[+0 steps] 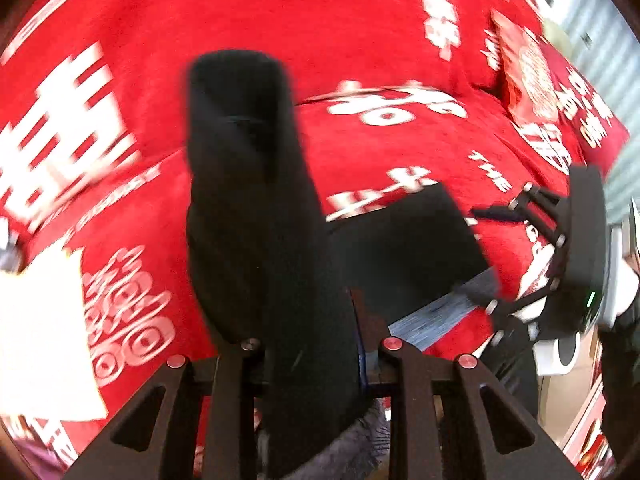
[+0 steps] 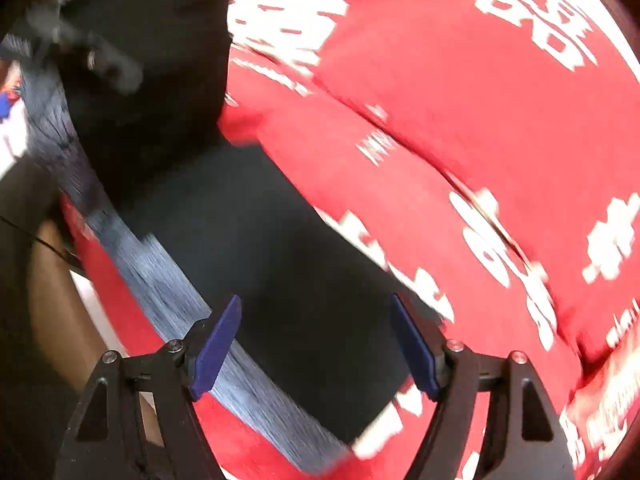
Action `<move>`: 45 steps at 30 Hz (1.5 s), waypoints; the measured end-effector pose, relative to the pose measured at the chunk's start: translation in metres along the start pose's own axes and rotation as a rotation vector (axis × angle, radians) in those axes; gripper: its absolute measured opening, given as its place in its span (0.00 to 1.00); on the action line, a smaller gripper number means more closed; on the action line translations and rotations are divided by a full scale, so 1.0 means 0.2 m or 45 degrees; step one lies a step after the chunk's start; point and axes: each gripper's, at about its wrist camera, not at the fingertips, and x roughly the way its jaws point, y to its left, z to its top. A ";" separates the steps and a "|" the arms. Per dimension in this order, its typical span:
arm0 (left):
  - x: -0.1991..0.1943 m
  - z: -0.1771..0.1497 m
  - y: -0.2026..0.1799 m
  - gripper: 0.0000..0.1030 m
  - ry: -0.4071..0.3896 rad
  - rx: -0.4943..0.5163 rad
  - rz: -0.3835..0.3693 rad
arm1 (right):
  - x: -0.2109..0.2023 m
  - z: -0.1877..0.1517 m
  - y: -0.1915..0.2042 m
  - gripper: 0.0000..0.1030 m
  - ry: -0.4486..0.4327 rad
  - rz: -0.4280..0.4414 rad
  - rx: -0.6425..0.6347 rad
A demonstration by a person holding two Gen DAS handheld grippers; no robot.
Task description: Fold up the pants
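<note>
Black pants (image 1: 256, 208) lie on a red bedspread with white characters (image 1: 360, 32). My left gripper (image 1: 316, 344) is shut on a fold of the pants and holds it up, so a black leg rises in front of the camera. The lower part of the pants (image 2: 272, 264) lies flat, with a grey-blue waistband (image 2: 160, 280) along its near edge. My right gripper (image 2: 316, 340) hovers over this flat part, jaws wide open and empty; its blue pads (image 2: 218, 344) show. It also shows in the left wrist view (image 1: 520, 240) at the right. Both views are motion-blurred.
A red pillow (image 1: 532, 80) lies at the back right of the bed. A white sheet (image 1: 40, 340) lies at the left. The bed's edge and brown floor (image 2: 52, 300) show at the left of the right wrist view.
</note>
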 end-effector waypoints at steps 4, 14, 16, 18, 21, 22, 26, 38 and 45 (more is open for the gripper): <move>0.17 0.18 -0.31 0.25 0.066 0.117 -0.025 | 0.01 -0.19 -0.06 0.77 0.042 0.027 0.124; 0.72 0.22 -0.63 0.26 0.274 0.176 -0.005 | 0.04 -0.52 -0.17 0.77 0.049 0.094 0.398; 0.73 0.22 -0.63 0.39 0.253 0.157 -0.034 | 0.05 -0.54 -0.17 0.77 0.041 0.102 0.427; 0.70 0.23 -0.63 0.61 0.275 0.143 -0.095 | 0.04 -0.55 -0.16 0.77 0.025 0.122 0.444; 0.62 0.26 -0.69 0.64 0.256 0.196 -0.091 | -0.01 -0.55 -0.15 0.77 -0.014 0.155 0.449; 0.58 0.27 -0.70 0.64 0.242 0.205 -0.111 | -0.01 -0.55 -0.15 0.78 -0.024 0.167 0.446; 0.37 0.30 -0.65 0.81 0.142 0.176 -0.229 | -0.03 -0.52 -0.15 0.80 -0.061 0.221 0.426; 0.43 -0.01 0.02 0.86 0.100 -0.243 0.081 | -0.02 -0.53 -0.30 0.85 -0.121 0.418 0.563; 0.49 -0.15 0.15 0.86 0.103 -0.367 0.066 | 0.07 -0.57 -0.44 0.85 -0.124 0.543 0.862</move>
